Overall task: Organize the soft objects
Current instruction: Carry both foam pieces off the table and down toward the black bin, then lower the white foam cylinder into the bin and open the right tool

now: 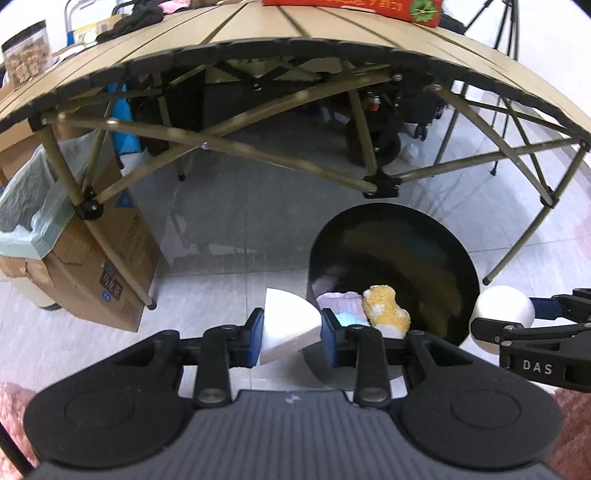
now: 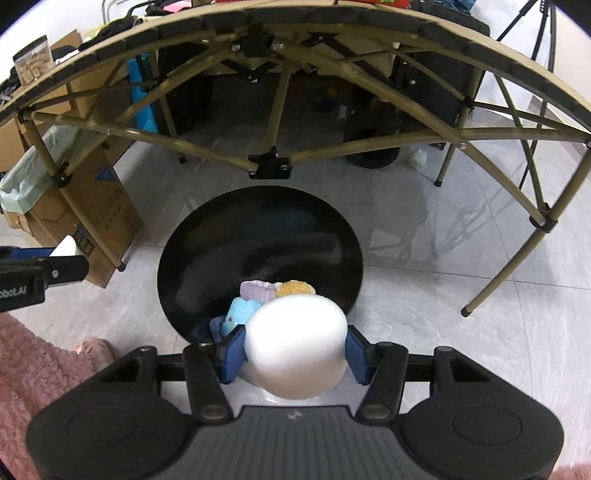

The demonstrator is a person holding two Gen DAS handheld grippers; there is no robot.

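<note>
Grey floor tiles surround a black bin [image 2: 258,236] of soft toys [image 2: 258,291]; left gripper [image 1: 291,328] clamps a foam wedge [image 1: 288,325], right gripper [image 2: 295,350] a foam ball [image 2: 295,347], which may bounce out.

We think this is a work room, not a tidy home. We see a folding camp table [image 1: 280,33] on a shiny tile floor [image 2: 443,258], cardboard boxes [image 1: 110,258] stacked beside it, and a black tripod [image 1: 495,14] standing behind.
</note>
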